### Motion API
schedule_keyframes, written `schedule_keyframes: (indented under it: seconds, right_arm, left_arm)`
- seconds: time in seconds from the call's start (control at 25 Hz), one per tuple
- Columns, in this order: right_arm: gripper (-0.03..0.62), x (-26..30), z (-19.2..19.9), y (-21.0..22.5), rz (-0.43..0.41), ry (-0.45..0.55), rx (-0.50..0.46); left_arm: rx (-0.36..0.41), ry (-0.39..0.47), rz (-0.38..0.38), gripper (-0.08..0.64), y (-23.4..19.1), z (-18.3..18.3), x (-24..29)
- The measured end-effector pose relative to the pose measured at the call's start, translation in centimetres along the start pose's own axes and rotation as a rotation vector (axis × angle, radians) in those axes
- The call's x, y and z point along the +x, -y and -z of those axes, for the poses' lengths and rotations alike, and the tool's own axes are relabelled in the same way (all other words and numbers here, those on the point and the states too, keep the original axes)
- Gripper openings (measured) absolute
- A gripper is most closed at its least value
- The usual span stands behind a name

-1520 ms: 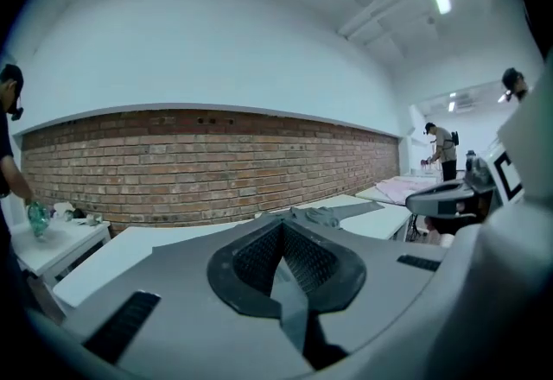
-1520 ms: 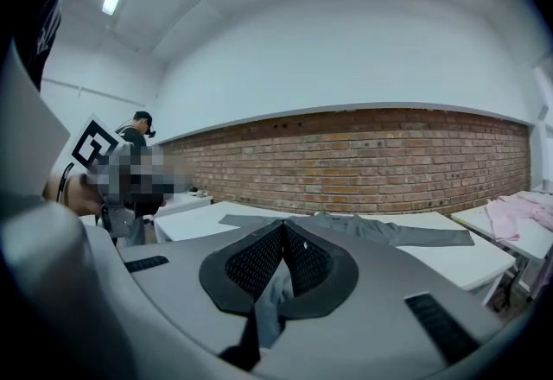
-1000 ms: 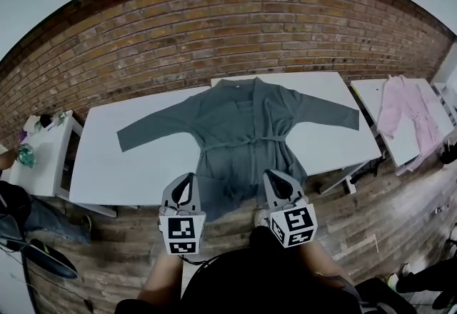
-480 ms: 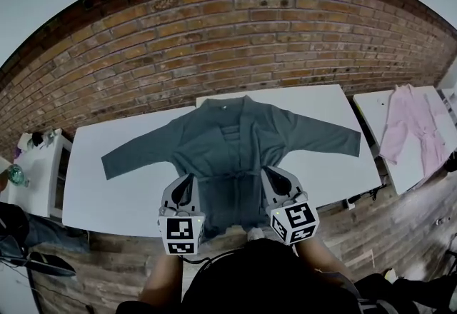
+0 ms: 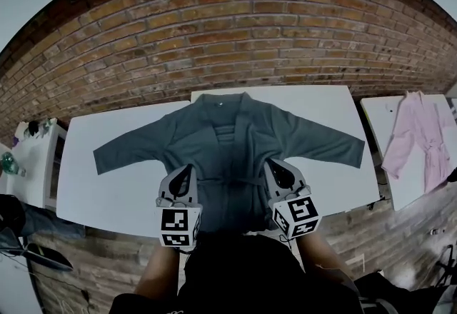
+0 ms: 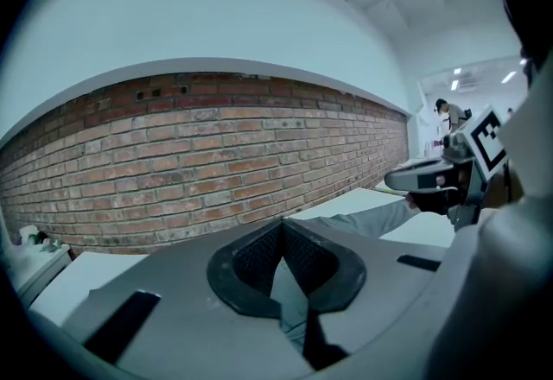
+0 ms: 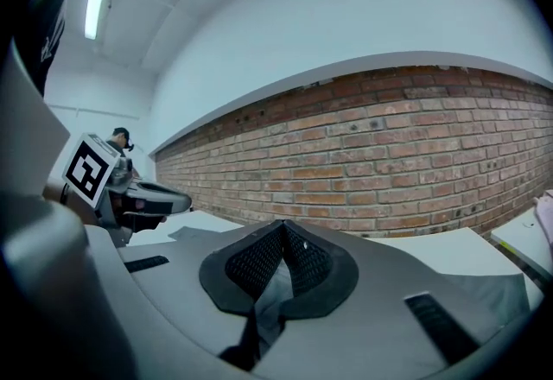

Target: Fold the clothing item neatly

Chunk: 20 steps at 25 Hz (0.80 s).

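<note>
Lab-like workroom, brick wall [image 5: 250,27], white tables [image 5: 107,191]

No readable words; coded squares mark left hand-held gripper [image 5: 187,171], right hand-held gripper [image 5: 277,166].

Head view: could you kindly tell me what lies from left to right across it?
Small white cabinet → left gripper → right gripper → pink robe. The grey robe spans the middle behind both grippers.
</note>
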State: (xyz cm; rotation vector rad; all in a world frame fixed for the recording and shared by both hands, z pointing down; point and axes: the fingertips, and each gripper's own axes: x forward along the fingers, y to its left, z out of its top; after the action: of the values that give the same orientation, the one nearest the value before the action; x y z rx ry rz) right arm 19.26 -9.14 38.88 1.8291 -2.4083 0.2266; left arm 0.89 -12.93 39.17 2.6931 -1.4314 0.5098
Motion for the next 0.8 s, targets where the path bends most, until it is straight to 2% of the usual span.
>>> schedule_keyframes:
  seconds: [0.2,0.4,0.56,0.8]
  right_arm:
    - [0.002,0.4,2.1,3.0,0.079,-0.036,0.033]
    - [0.002,-0.8,4.7,8.0,0.198,-0.117,0.062]
    - [0.002,-2.6,6.7,15.0,0.373,-0.191,0.040]
    - [0.002,-8.7,9.8,27.3,0.646,-0.294,-0.005]
  left_arm:
    - [0.033,0.004,0.046,-0.005,0.1,0.0,2.8]
    - [0.021,0.018,0.088,-0.005,1.0,-0.8,4.6]
    - [0.029,0.000,0.121,-0.005,2.0,-0.4,6.0]
    - [0.021,0.009,0.154,-0.005,3.0,-0.3,7.7]
